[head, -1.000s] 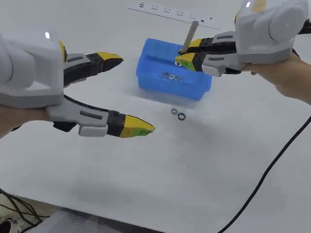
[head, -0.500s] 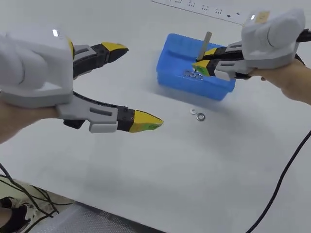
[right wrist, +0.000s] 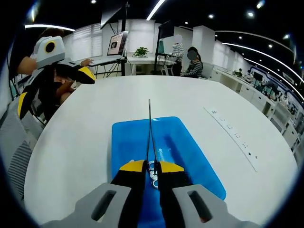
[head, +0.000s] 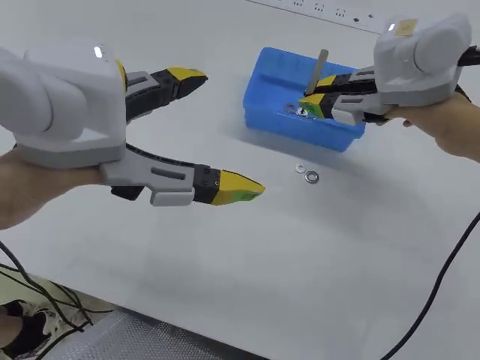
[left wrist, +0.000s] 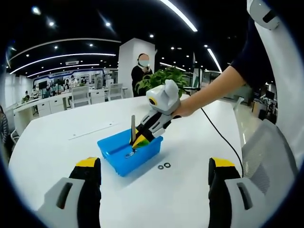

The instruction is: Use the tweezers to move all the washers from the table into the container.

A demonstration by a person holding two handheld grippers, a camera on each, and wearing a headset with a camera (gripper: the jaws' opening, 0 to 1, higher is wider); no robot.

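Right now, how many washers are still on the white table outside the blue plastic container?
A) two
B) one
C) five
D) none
A: two small metal washers lie side by side on the white table, just in front of the blue plastic container and outside its wall.

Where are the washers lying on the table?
Head view: two washers lie side by side on the table, just in front of the blue container.
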